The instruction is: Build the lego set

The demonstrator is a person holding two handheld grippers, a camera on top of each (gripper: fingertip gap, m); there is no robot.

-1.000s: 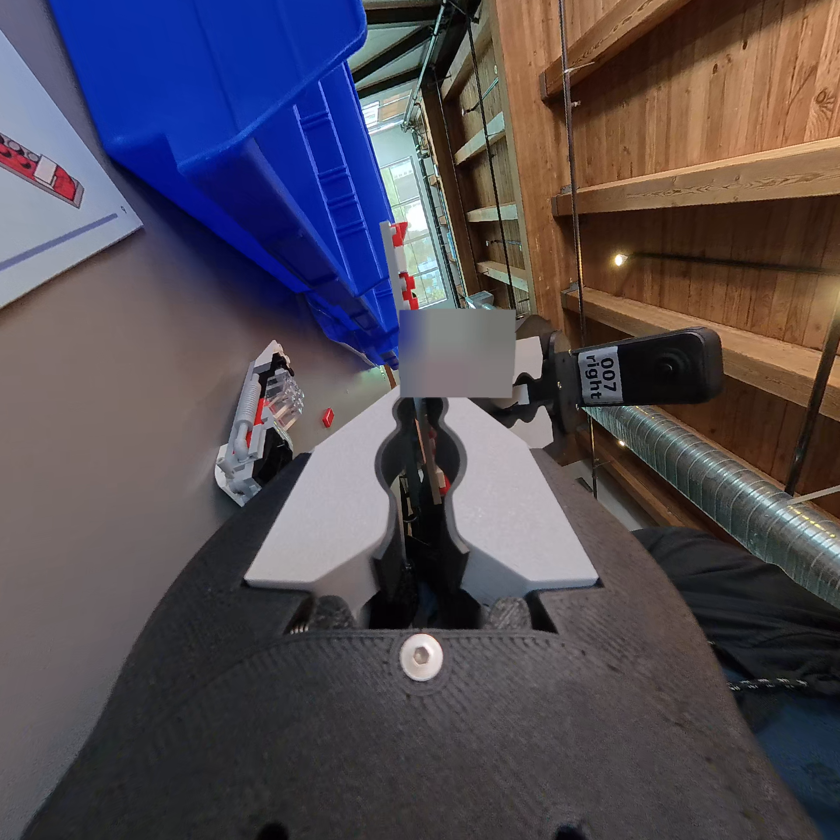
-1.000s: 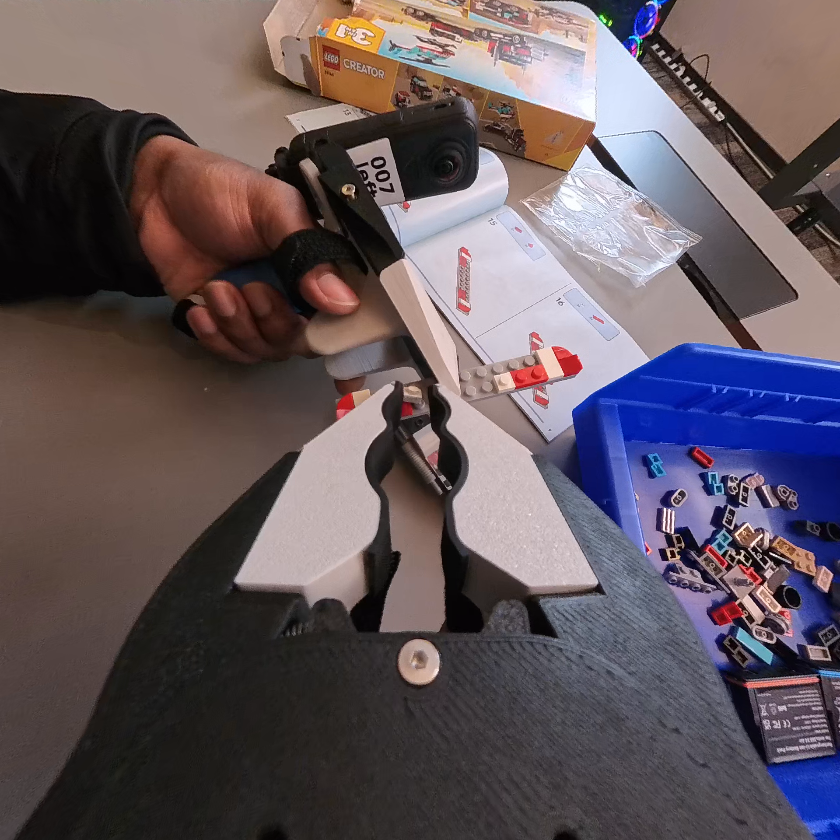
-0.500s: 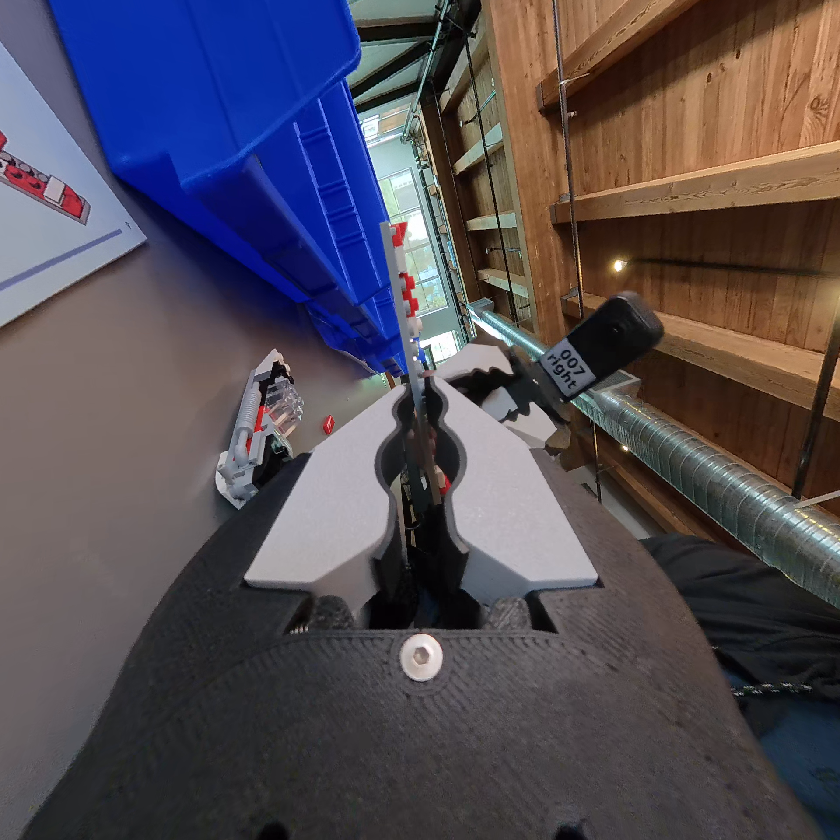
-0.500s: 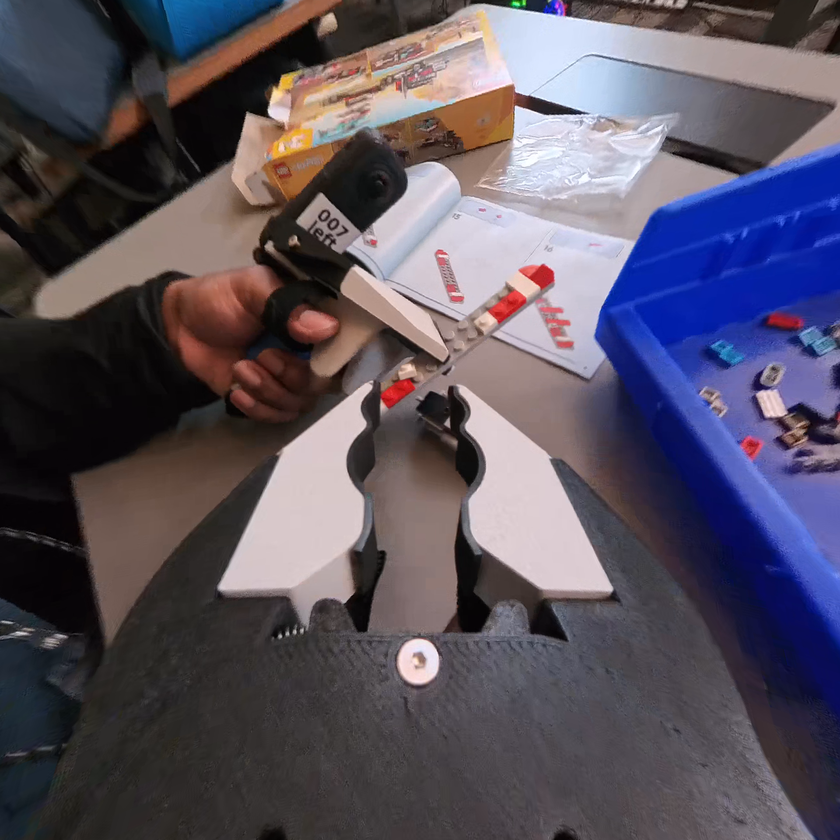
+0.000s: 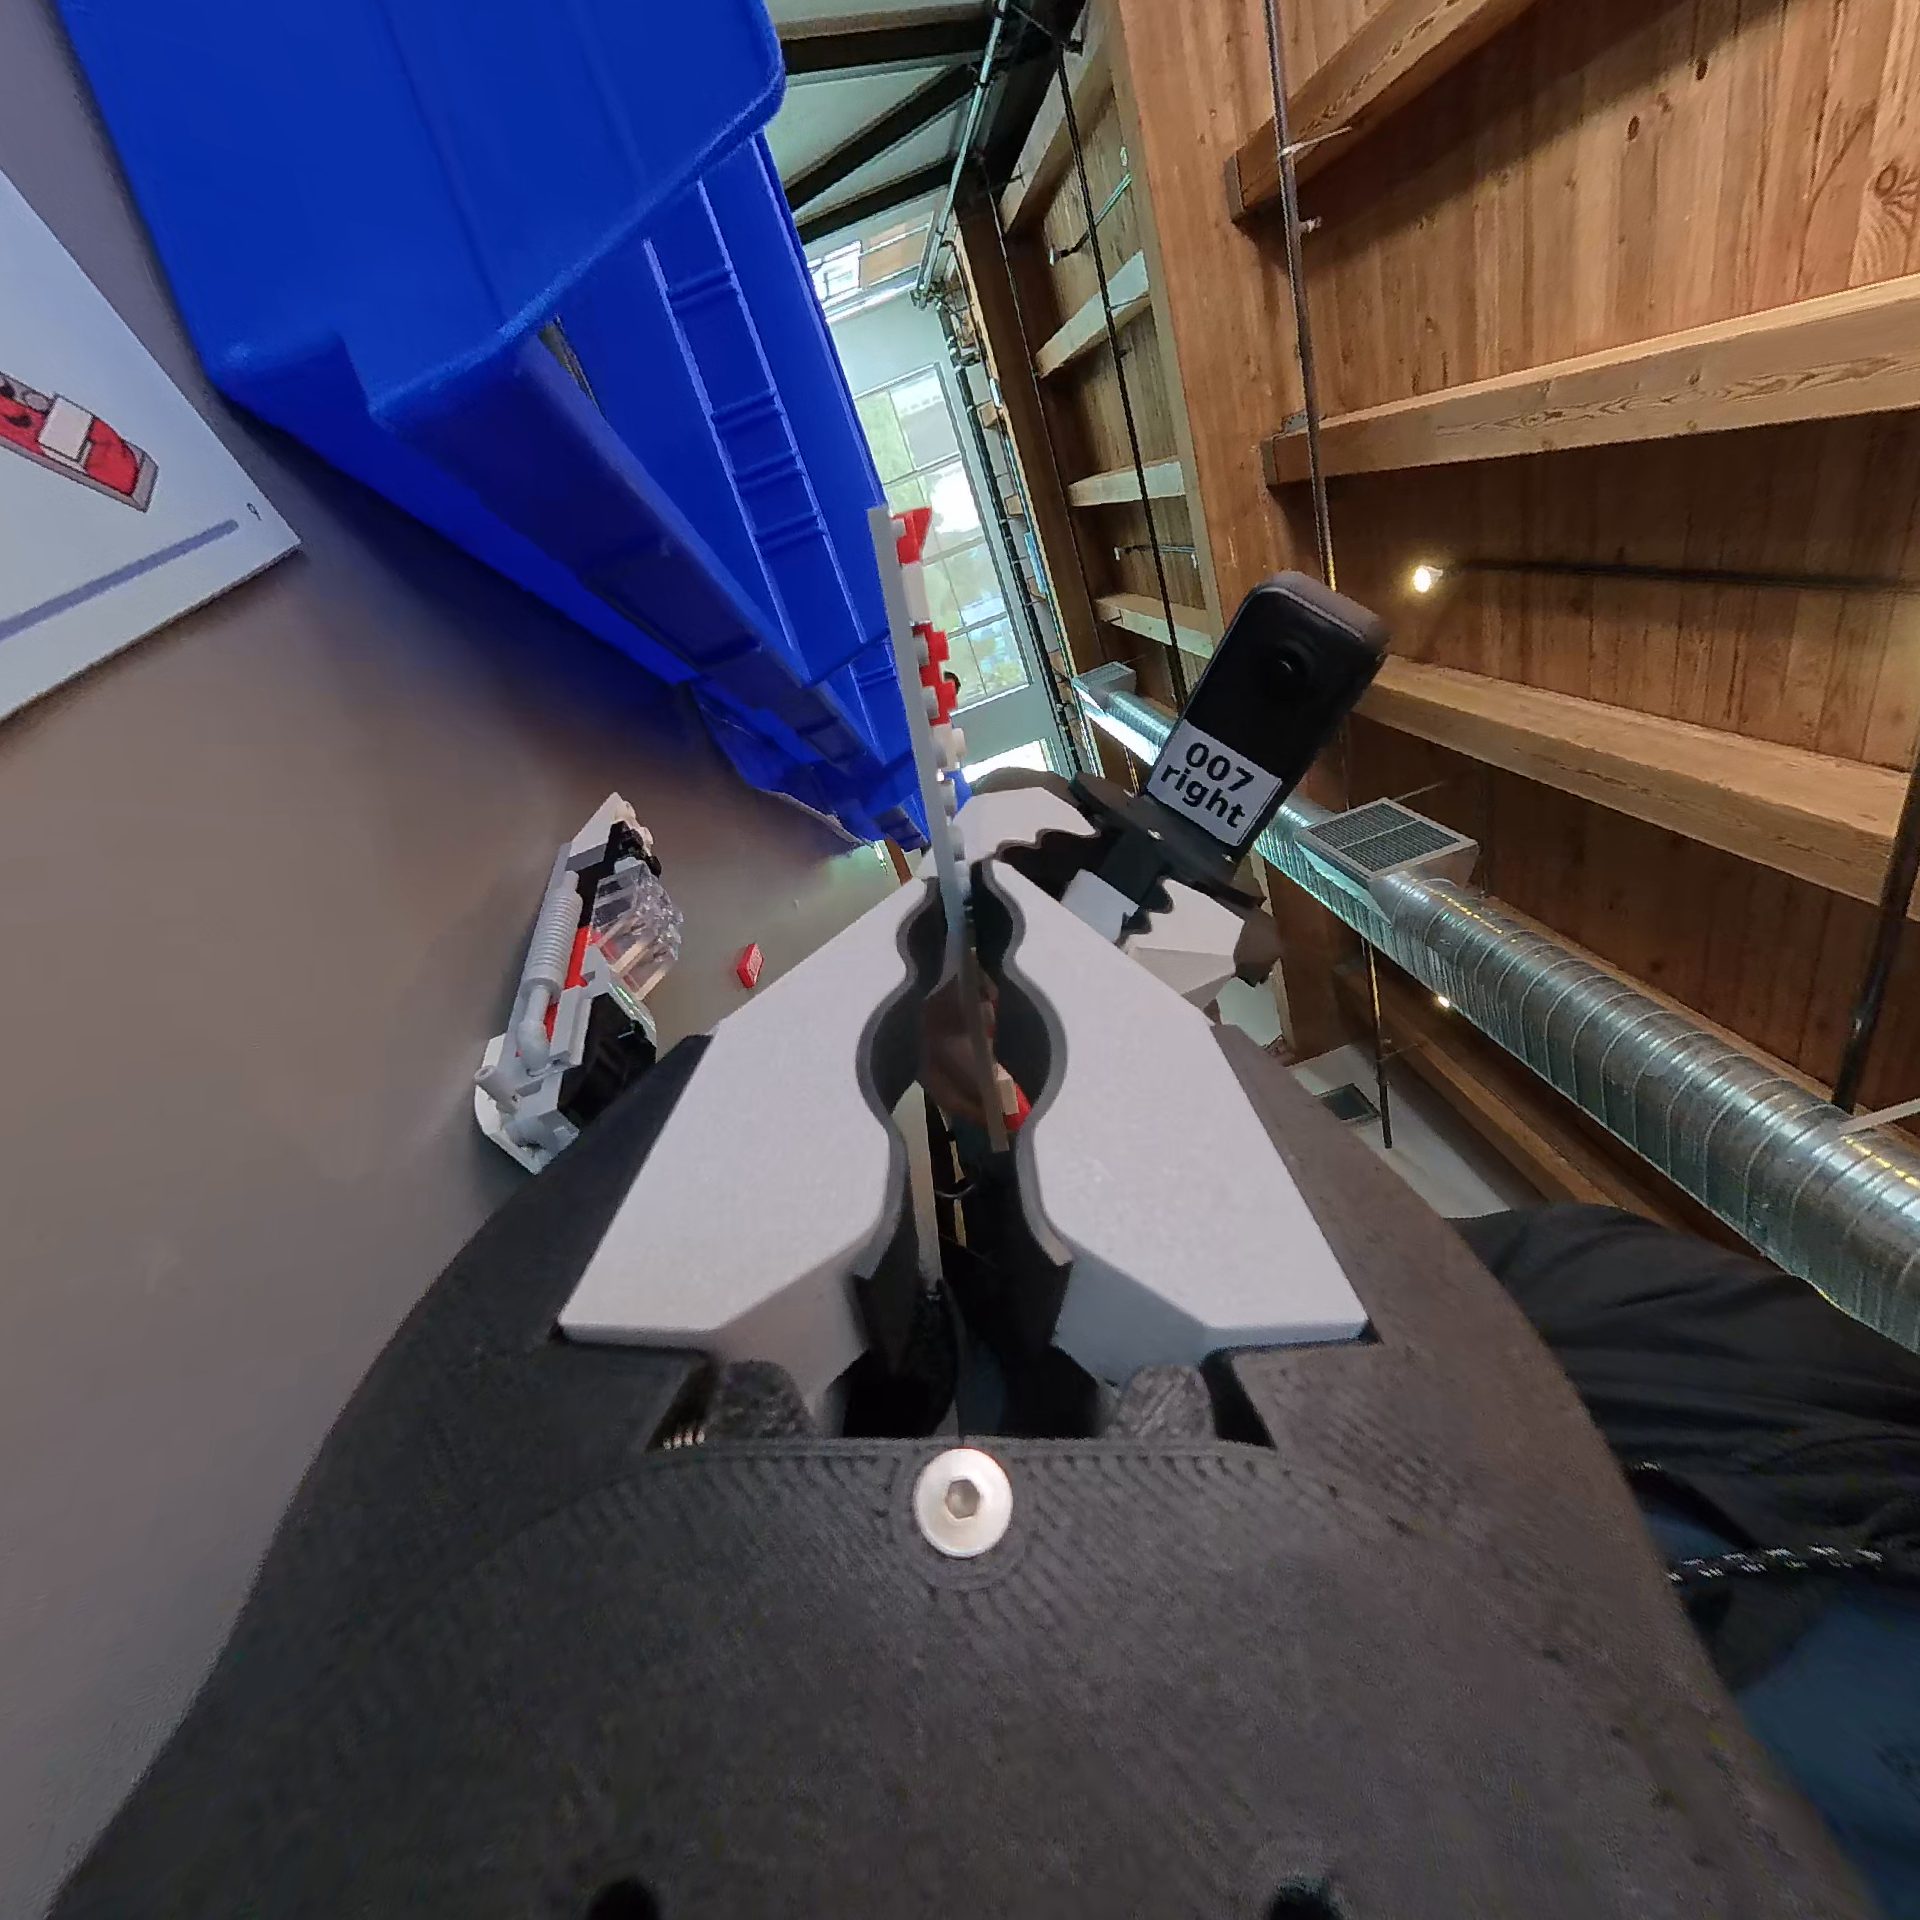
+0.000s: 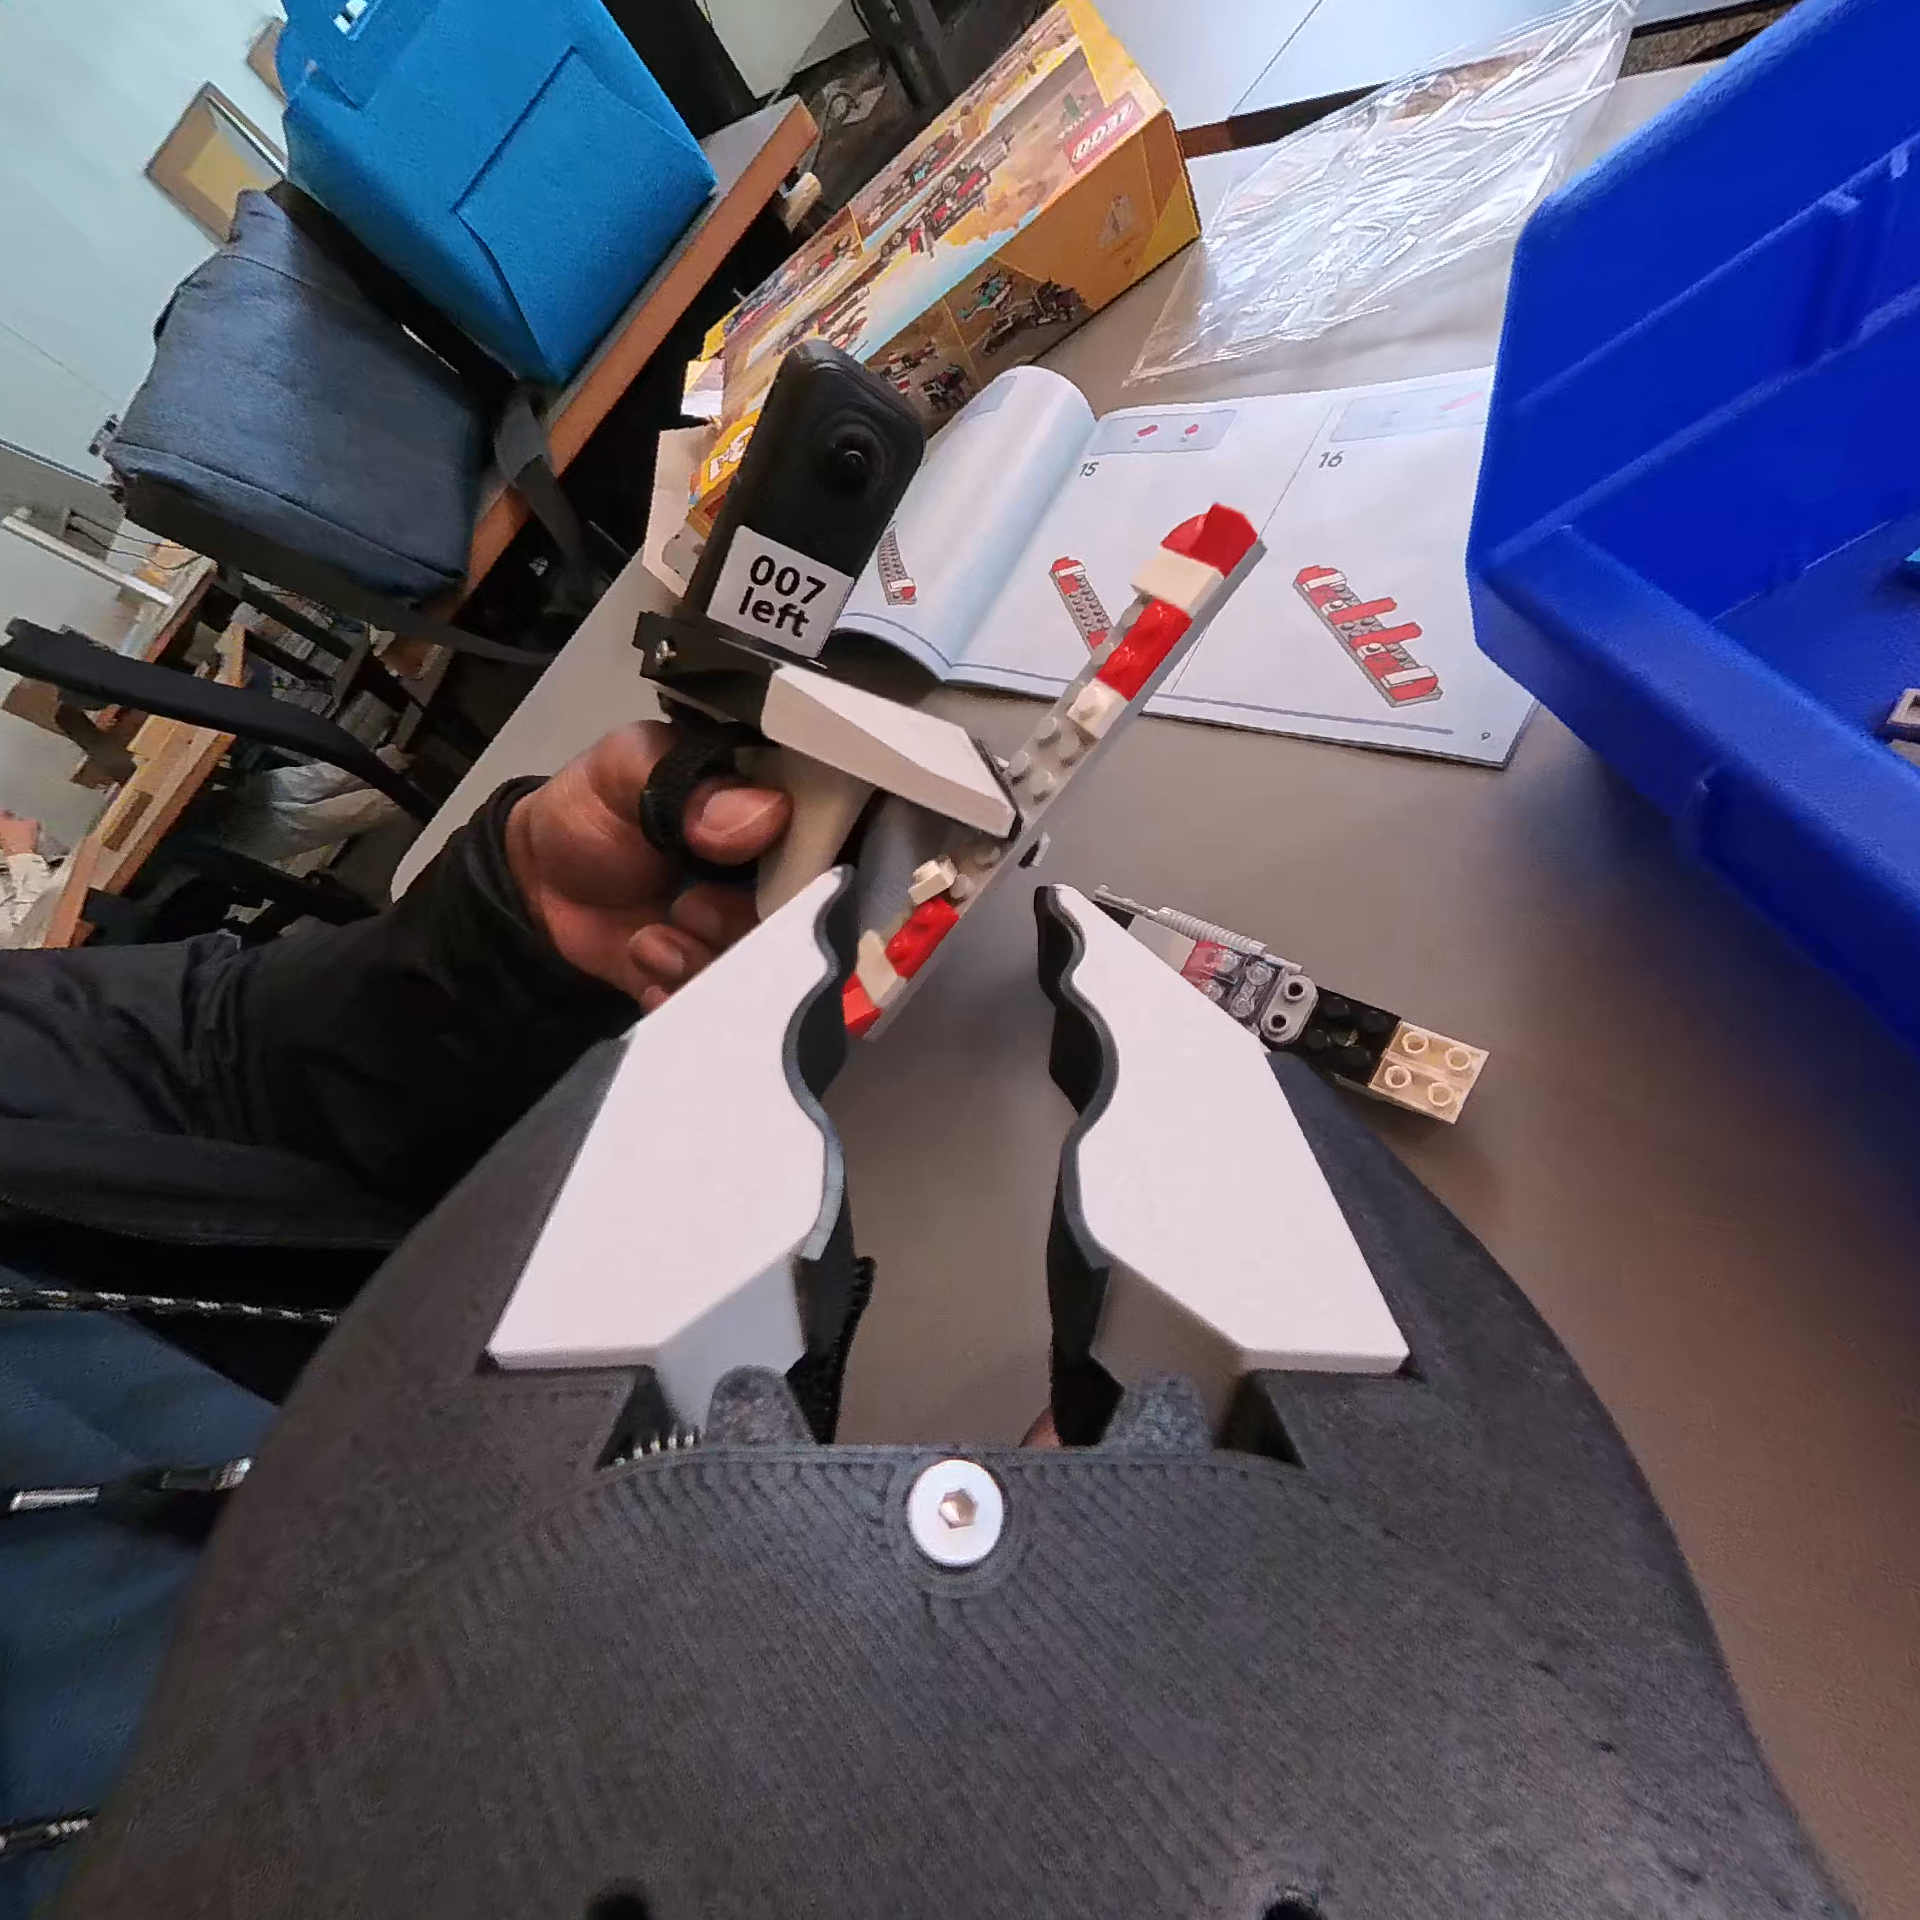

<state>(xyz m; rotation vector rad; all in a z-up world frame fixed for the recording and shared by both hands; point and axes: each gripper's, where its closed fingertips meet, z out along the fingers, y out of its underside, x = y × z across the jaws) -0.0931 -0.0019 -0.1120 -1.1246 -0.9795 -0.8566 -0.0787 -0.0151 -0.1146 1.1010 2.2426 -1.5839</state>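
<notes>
The wing [image 6: 1101, 727], a long grey plate with red and white bricks, is clamped near its middle in my left gripper [image 5: 961, 894] and held off the table [image 6: 1455, 935]. Its long axis slants from near-left up to far-right, the lower end just ahead of my right gripper [image 6: 940, 904], which is spread wide with nothing in it. So the right is nearest that free end. The body [image 6: 1299, 1013] lies on the table just to the right, with the bin [image 6: 1714, 582] beyond it and the booklet [image 6: 1195, 499] far behind; bare tabletop lies between.
</notes>
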